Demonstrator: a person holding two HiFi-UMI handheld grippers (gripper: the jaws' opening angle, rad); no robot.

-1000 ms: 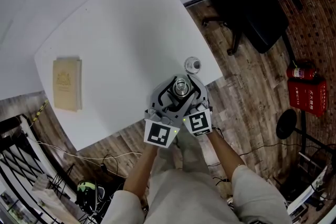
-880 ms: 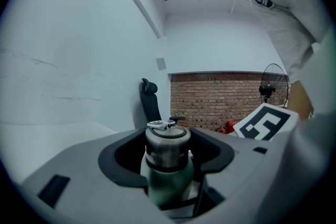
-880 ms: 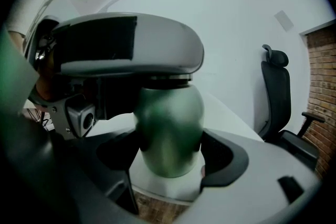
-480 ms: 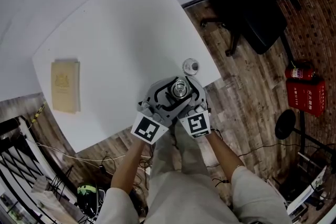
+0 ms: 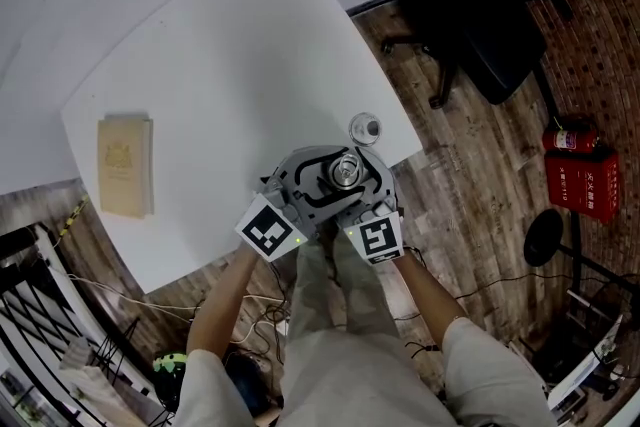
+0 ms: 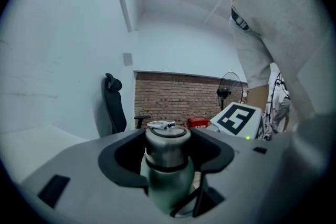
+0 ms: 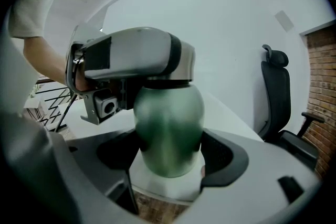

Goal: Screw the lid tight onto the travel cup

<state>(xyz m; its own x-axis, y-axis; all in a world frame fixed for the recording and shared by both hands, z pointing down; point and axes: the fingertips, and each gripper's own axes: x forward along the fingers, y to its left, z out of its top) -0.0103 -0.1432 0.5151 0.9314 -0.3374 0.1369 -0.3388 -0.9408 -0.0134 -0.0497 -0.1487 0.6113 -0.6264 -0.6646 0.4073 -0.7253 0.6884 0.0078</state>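
The green travel cup (image 7: 168,128) stands upright at the white table's near right corner (image 5: 400,150). A steel lid (image 6: 167,144) sits on its neck over a dark ring, and it shows as a steel circle (image 5: 345,168) from above. My left gripper (image 6: 167,152) is shut on that lid, its pads against the steel sides. It shows above the cup (image 7: 131,63) in the right gripper view. My right gripper (image 7: 168,157) is shut on the cup's green body lower down. Both grippers (image 5: 335,177) crowd round the cup in the head view.
A small round clear-and-silver piece (image 5: 365,127) lies on the table just beyond the cup. A tan book (image 5: 125,163) lies at the table's left. A black office chair (image 5: 480,15) stands on the wood floor to the right, and a red fire extinguisher (image 5: 575,137) beyond it.
My left gripper has swung clockwise round the cup's top, its marker cube moving left and up. The right gripper and the cup have stayed put.
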